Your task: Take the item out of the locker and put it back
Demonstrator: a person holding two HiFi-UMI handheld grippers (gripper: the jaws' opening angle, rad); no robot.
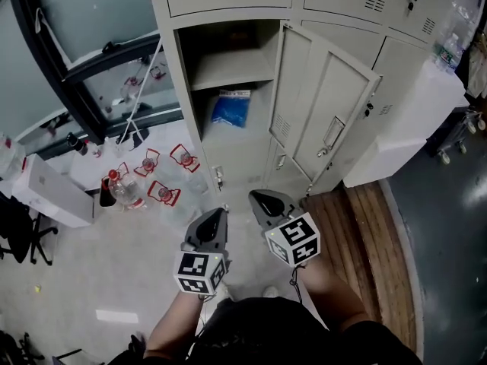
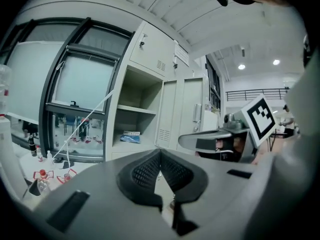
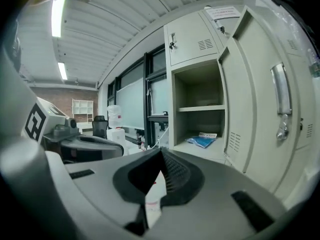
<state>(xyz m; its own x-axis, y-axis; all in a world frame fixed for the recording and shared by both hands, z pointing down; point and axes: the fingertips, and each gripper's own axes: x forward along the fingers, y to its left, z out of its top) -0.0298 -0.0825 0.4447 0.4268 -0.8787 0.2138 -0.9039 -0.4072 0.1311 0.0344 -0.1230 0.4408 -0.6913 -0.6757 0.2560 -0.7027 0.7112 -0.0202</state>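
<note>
A beige locker (image 1: 185, 82) stands with its door (image 1: 323, 112) swung open to the right. A blue packet (image 1: 230, 107) lies on the lower compartment's floor, also visible in the left gripper view as the blue packet (image 2: 131, 136) and in the right gripper view (image 3: 204, 140). My left gripper (image 1: 216, 217) and right gripper (image 1: 260, 201) hover side by side in front of the locker, well short of it. Both are shut with nothing between the jaws. In its own view the left gripper (image 2: 160, 154) points at the locker; so does the right gripper (image 3: 161, 153).
Several plastic bottles with red handles (image 1: 156, 176) stand on the floor left of the locker. A white box (image 1: 49, 192) and a dark chair (image 1: 19, 230) sit further left. A wooden platform (image 1: 369, 242) lies right, with a white cabinet (image 1: 415, 124) beyond.
</note>
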